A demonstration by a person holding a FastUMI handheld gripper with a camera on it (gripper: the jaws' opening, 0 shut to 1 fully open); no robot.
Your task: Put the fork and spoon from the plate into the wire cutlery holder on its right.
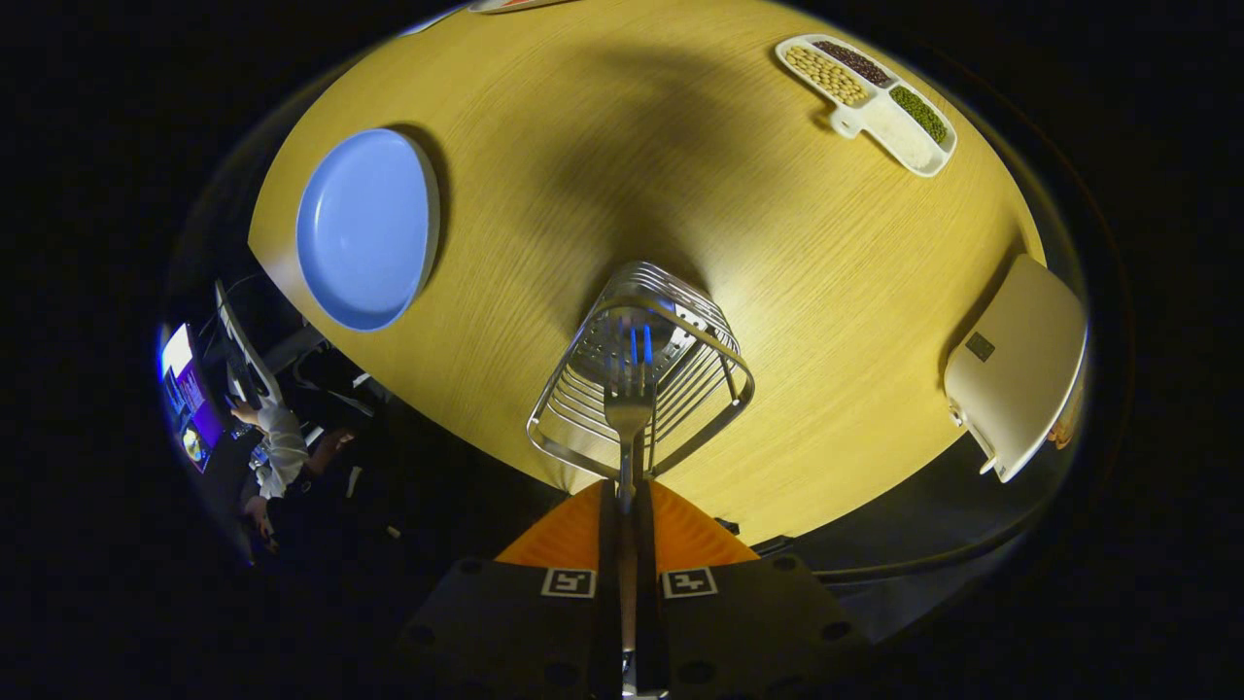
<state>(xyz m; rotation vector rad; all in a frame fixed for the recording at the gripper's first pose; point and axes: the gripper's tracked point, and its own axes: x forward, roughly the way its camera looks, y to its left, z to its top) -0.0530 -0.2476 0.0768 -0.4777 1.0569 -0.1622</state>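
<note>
The gripper (pixel 628 506) clamps the fork (pixel 629 408) by its handle – tines poised over the holder (pixel 641 374), ready to drop in – the plate (pixel 367 228) left of it lies bare

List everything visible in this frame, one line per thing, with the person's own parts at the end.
Table: one, yellow wood grain, round, under everything.
Plate: one, blue, bare, on the table beyond and to the left of the holder.
Wire cutlery holder: one, silver, just ahead of the fingers.
Fork: one, silver, handle between the fingers, tines over the holder's mouth.
Divided dish: one, white, holding beans and grains, far side of the table.
Flat cream box: one, at the table's edge to the right of the holder.
Gripper: one, fingers shut on the fork handle.
</note>
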